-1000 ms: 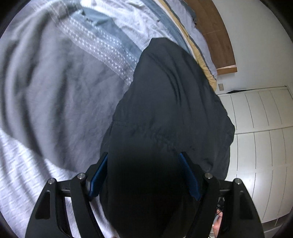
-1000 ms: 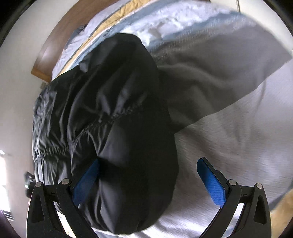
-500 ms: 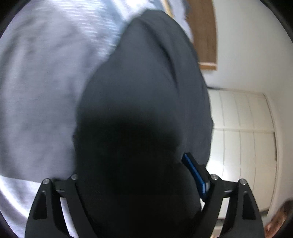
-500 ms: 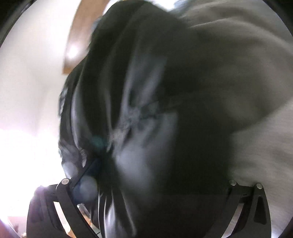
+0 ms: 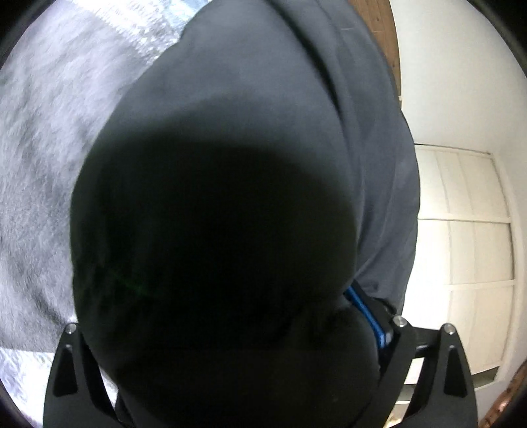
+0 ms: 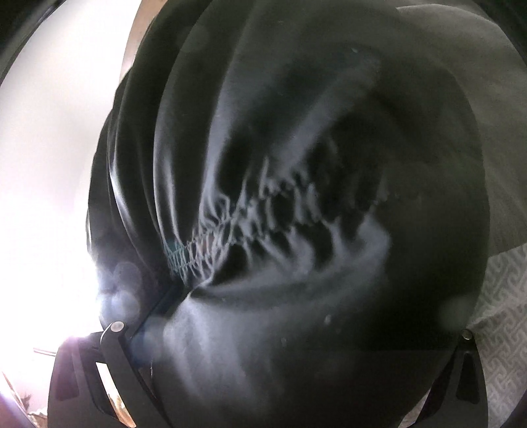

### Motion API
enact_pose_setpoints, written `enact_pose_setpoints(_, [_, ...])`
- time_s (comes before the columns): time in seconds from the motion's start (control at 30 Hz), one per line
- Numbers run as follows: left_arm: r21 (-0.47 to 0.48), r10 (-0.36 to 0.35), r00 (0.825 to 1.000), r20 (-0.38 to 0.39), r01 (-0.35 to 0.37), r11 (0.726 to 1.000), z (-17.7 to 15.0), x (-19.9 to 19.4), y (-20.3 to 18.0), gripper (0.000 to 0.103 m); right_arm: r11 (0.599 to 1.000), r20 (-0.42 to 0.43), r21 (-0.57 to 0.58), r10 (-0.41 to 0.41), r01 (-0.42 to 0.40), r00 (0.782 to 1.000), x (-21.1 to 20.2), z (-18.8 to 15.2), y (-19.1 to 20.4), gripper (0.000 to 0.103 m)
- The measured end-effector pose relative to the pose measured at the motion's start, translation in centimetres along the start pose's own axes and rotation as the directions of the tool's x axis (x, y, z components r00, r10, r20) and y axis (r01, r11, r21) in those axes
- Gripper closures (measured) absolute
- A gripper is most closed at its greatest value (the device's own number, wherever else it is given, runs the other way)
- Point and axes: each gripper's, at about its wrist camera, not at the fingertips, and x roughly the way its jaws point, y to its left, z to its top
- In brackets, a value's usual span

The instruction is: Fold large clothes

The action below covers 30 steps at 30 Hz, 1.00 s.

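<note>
Dark garment (image 5: 230,197) smothers the left tool (image 5: 227,332) — bedspread (image 5: 42,148) beyond.

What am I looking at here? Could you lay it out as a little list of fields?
place: bedroom, over a bed with grey patterned bedding
garment: dark garment, gathered elastic seam showing in the right view
garment state: bunched, filling most of both views
left tool: cloth covers its fingers; one blue pad peeks out; grip cannot be told
right tool: draped in cloth, fingers hidden; grip cannot be told
background: white cupboard doors, wooden headboard
fold: not flat or finished
</note>
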Motion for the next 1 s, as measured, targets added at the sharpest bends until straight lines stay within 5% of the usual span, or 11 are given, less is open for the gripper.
enact_pose_setpoints(0.07, [0.031, 0.042, 0.999, 0.02, -0.043, 0.999, -0.5, 0.0, -1.1, 0.013, 1.0, 0.012, 0.005, -0.022, 0.022, 1.0, 0.1, -0.2, 0.4, 0.0])
enact_pose_setpoints(0.17, [0.068, 0.094, 0.994, 0.055, -0.098, 0.993, -1.2, -0.2, -2.9, 0.038, 0.997, 0.029, 0.005, -0.075, 0.075, 0.997, 0.2, -0.4, 1.9, 0.01])
enact_pose_setpoints(0.23, [0.096, 0.098, 0.993, 0.07, -0.105, 0.99, -1.7, -0.4, -4.3, 0.055, 0.997, 0.042, -0.008, -0.08, 0.08, 0.996, 0.0, -0.8, 3.4, 0.039])
enact_pose_setpoints(0.4, [0.14, -0.009, 0.992, 0.126, -0.008, 0.99, -2.5, -1.9, -9.1, 0.078, 0.99, 0.075, -0.088, -0.105, 0.112, 0.992, -0.8, -0.9, 8.0, 0.07])
enact_pose_setpoints(0.7, [0.336, -0.156, 0.971, 0.184, 0.087, 0.938, -6.0, -7.9, -19.4, 0.083, 0.936, 0.215, -0.341, -0.006, 0.081, 0.977, -6.3, -3.7, 20.6, 0.08])
enact_pose_setpoints(0.87, [0.397, -0.187, 0.964, 0.188, 0.1, 0.912, -11.1, -14.3, -19.1, 0.083, 0.915, 0.208, -0.401, 0.044, 0.044, 0.977, -8.7, -8.5, 23.9, 0.08])
enact_pose_setpoints(1.0, [0.379, -0.148, 0.97, 0.194, 0.065, 0.923, -13.8, -15.4, -15.8, 0.083, 0.92, 0.192, -0.391, 0.05, 0.03, 0.98, -9.7, -9.7, 22.6, 0.08])
